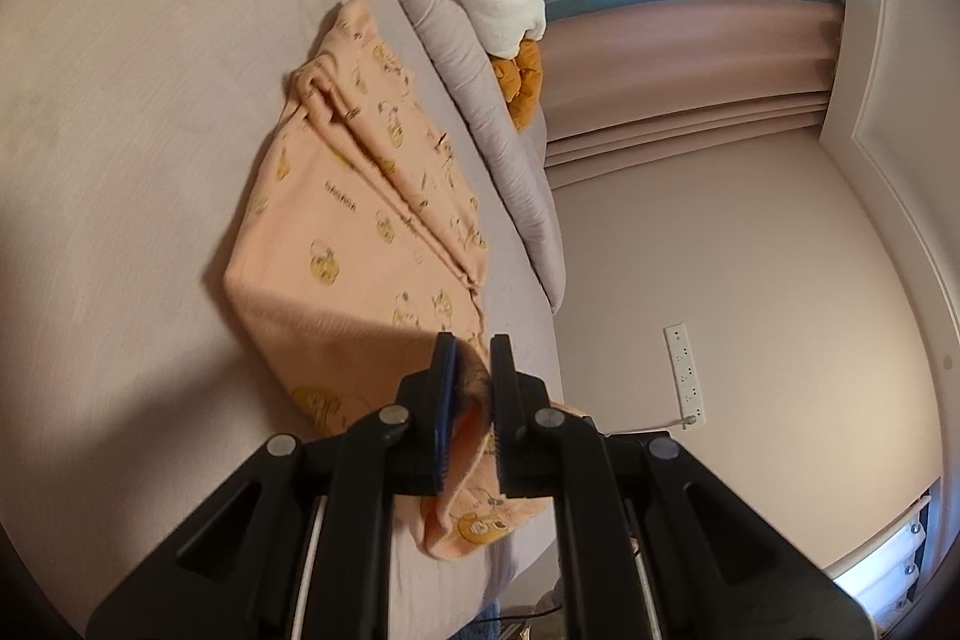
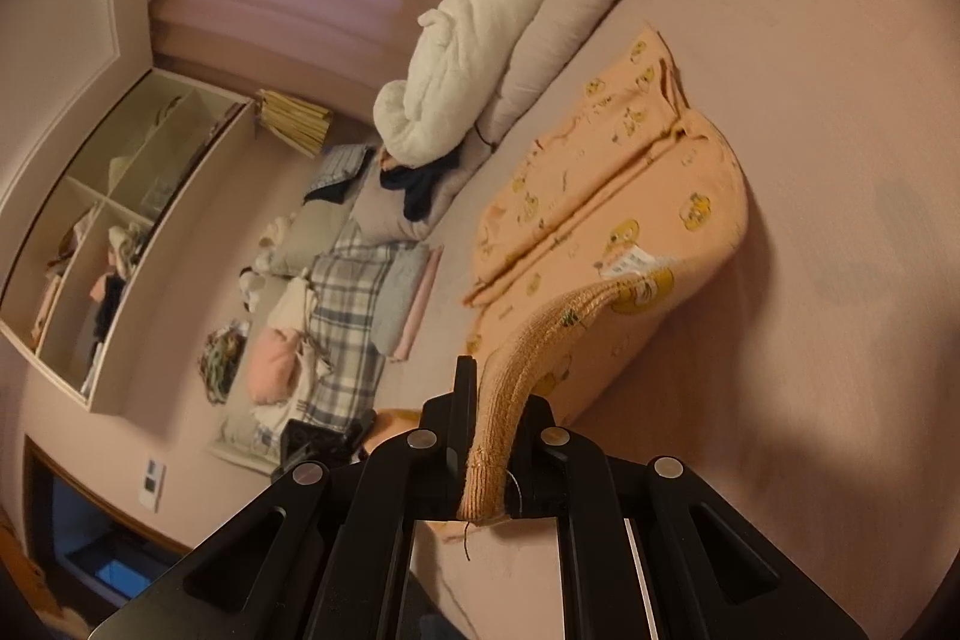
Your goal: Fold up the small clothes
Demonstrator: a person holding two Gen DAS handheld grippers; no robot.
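The garment (image 1: 360,220), peach with yellow prints, lies on the bed (image 1: 150,100), its near edge lifted. The left gripper (image 1: 474,370) pinches one near corner; the right gripper (image 2: 498,400) pinches the ribbed hem. A fold looks underway: next, carry both corners evenly toward the far edge and lay them flat.

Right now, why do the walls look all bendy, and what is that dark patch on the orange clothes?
In both views the fisheye lens curves straight walls and darkens the corners. In the left wrist view the left claw throws a shadow over the near part of the orange garment. In the right wrist view the shelf at the edge looks soft and blurry.
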